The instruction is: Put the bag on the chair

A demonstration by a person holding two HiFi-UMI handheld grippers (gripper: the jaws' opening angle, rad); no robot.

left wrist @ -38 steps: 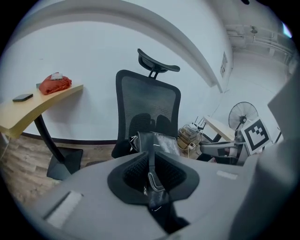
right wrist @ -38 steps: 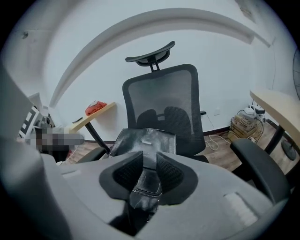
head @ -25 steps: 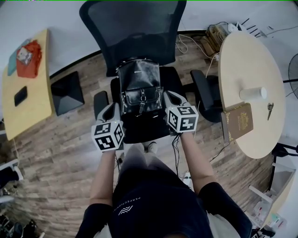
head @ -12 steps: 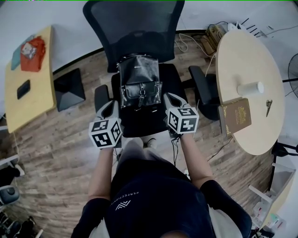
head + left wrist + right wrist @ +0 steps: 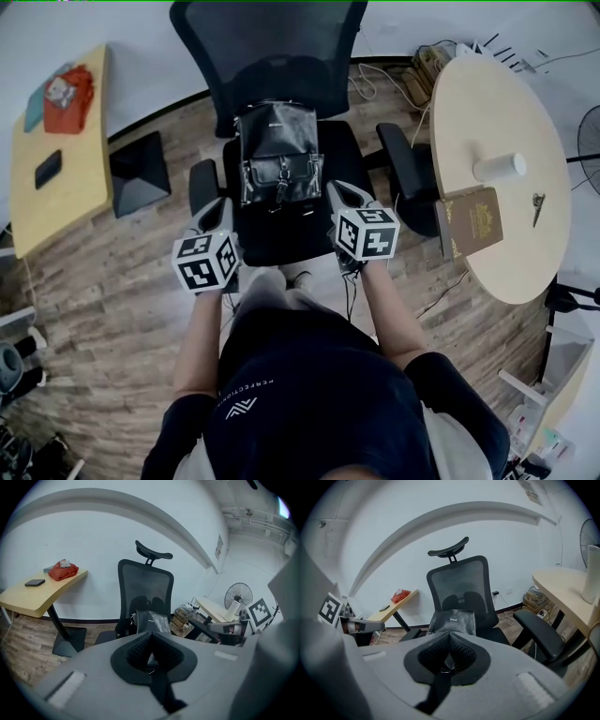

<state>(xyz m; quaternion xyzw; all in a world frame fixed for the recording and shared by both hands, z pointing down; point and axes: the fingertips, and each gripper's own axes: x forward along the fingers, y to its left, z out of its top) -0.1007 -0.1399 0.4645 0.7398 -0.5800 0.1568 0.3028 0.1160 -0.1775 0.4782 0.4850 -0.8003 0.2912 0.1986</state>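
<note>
Two closed, empty claws sit low in the frame: the left gripper (image 5: pixel 217 206) and the right gripper (image 5: pixel 340 192), each with its jaws pressed together. Beyond them, at upper centre, the bag (image 5: pixel 279 155) stands upright on the chair (image 5: pixel 281 56), against the backrest. It is glossy black leather with a buckled front, probably soft, light and slick; grip the top edge.

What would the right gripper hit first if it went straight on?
Probably the black bag standing on the chair, dead ahead of the right gripper and its shut jaws; depth is hard to judge.
</note>
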